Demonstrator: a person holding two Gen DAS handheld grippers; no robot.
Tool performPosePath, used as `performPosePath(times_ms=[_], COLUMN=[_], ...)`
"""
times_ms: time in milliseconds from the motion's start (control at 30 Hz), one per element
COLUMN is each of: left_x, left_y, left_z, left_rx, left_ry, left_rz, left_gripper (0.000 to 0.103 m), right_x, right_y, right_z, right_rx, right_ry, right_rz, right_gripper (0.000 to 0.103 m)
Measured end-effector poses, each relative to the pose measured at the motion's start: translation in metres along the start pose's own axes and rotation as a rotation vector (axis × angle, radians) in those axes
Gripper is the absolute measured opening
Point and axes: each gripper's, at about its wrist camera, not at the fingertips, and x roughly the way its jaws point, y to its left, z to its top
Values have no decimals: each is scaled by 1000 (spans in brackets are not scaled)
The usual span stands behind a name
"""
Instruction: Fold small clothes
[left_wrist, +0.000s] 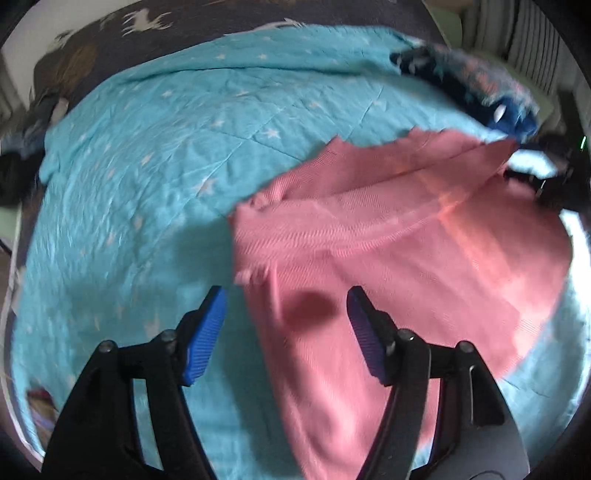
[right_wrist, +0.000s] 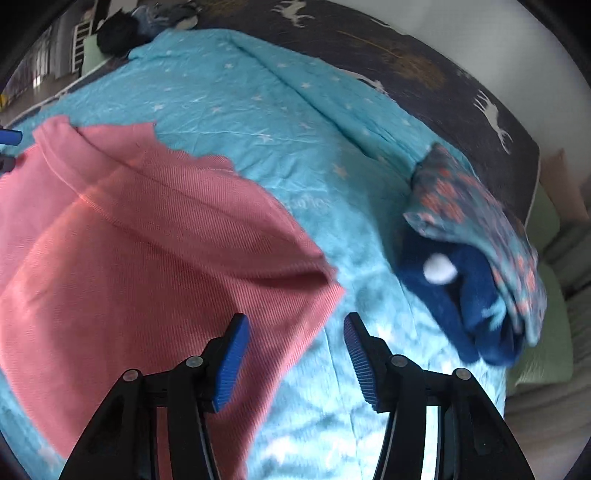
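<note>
Fingers of both grippers stand apart, holding nothing, above the blue quilt (left_wrist: 147, 155) on the bed. Pink garment (left_wrist: 388, 240) lies flat on the quilt, long axis running between the grippers: left gripper (left_wrist: 286, 328) over one end, right gripper (right_wrist: 295, 354) just off its corner.

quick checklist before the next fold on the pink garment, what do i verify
1. Left gripper open and empty: ok.
2. Right gripper open and empty: ok.
3. Pink ribbed knit garment lying on the turquoise star-print quilt, partly folded over itself: ok.
4. Garment edge within grasp: ok for the right gripper, a corner lies just ahead of its fingers; the left hovers over the cloth.
5. Navy and floral folded clothes pile apart from the garment: ok.
6. Garment fully flat underneath: cannot tell, blurred.
</note>
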Motion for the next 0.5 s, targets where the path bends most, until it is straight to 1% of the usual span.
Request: performPosePath(times_ms=[33,67,100,133,167,200,233,267,333,367,400,467,500], left_x=[9,20,26,30,33,30,25,17,-1,-10,-13,-19,-20], left_y=[-1,2,8,17,32,44,54,64,79,84,86,89,89], left_z=[12,30,45,58,74,82,88,91,87,81,76,56,43], left_rx=[18,20,-7,-47,-121,-179,-226,-266,-309,-316,-322,-339,-347], left_ry=[-1,-9,-13,-15,-23,-41,-66,-97,-159,-171,-169,-151,-137], left_rz=[42,101,150,183,220,233,231,220,173,149,139,93,54], left_gripper=[68,68,68,68,68,68,68,68,68,69,69,70,70], right_x=[5,9,17,28,35,39,39,37,26,21,16,7,1], right_y=[-7,-16,-31,-57,-75,-93,-101,-106,-102,-99,-97,-94,-92], right_z=[8,13,22,28,29,25,21,17,10,6,1,-13,-22], right_rx=[38,93,193,358,472,598,657,676,603,571,546,534,540], right_ry=[-11,-26,-31,-13,1,7,6,3,-1,-5,-7,-7,-8], right_rz=[16,37,48,59,78,116,141,146,89,70,68,114,140], right_gripper=[56,56,56,56,55,54,53,53,53,53,53,53,53])
